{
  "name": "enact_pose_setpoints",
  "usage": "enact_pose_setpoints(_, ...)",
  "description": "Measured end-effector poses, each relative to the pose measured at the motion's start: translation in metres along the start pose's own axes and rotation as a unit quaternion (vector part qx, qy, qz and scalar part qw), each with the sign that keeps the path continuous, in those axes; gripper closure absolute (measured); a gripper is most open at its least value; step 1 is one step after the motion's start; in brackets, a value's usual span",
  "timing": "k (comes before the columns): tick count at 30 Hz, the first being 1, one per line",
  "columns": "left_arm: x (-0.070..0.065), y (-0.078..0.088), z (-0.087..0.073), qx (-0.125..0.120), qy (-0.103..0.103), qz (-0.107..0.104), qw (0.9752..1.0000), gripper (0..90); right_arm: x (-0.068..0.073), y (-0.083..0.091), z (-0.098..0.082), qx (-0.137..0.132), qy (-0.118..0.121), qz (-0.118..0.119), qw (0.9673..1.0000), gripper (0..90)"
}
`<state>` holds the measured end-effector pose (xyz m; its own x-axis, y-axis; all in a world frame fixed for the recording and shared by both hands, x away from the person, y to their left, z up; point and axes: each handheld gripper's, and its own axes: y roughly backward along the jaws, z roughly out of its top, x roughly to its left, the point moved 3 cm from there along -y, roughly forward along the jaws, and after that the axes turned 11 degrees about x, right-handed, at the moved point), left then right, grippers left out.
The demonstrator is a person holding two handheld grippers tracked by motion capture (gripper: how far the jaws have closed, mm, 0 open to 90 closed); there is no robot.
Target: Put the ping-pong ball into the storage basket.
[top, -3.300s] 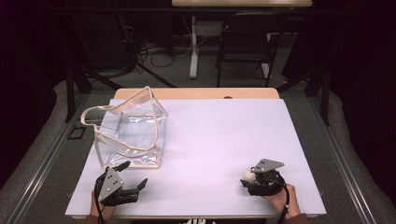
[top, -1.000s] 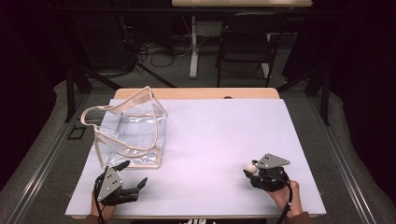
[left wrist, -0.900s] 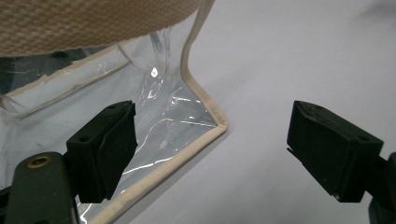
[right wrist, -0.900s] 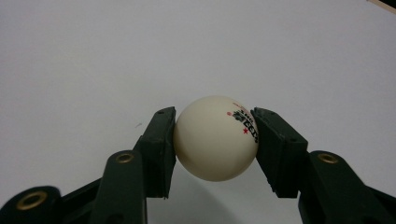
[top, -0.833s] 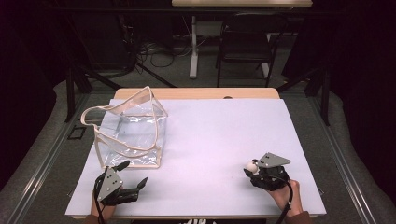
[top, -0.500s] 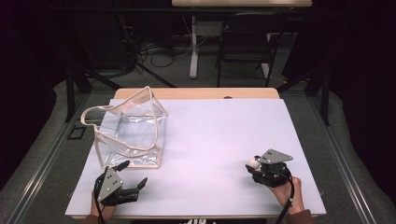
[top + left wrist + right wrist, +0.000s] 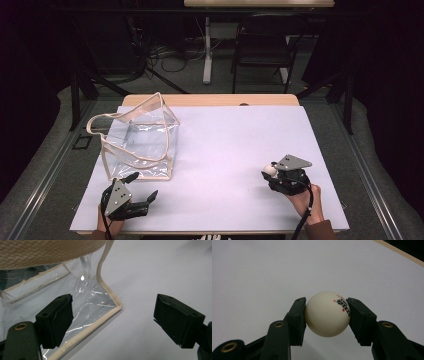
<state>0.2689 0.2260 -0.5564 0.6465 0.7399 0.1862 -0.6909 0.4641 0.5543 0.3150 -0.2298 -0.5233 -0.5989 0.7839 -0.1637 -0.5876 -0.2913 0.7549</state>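
Ball (image 7: pixel 327 314), white with small print, pinched in right claw (image 7: pixel 274 173), one black jaw pressed on each side. Seen in high view at about 4 o'clock on the table (image 7: pixel 235 140), just above the white cover. No gap between pads and ball in the right gripper view.

Bag (image 7: pixel 137 137), clear with tan trim, standing at about 9 o'clock, mouth open to the top. Well apart from the ball, off toward 10 o'clock from the right claw. Nothing lying between them.

Left claw (image 7: pixel 142 187) spread wide, holding nothing, low at about 7 o'clock, just below the bag. Bottom corner of the bag (image 7: pixel 117 306) between the two jaws in the left gripper view, not touched by either.

Likely next: carry ball across to the bag and drop it in from above. Left hand much nearer the bag, so handy for holding it steady or pulling the rim open. Floppy walls could fold and block the mouth.
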Motion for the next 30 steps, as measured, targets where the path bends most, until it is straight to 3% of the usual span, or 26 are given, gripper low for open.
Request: enact_pose_setpoints(30,0.0,-0.001,0.0,0.0,-0.001,-0.001,1.0,16.0,-0.009,-0.004,0.019,-0.004,-0.003,-0.006,1.0,51.1)
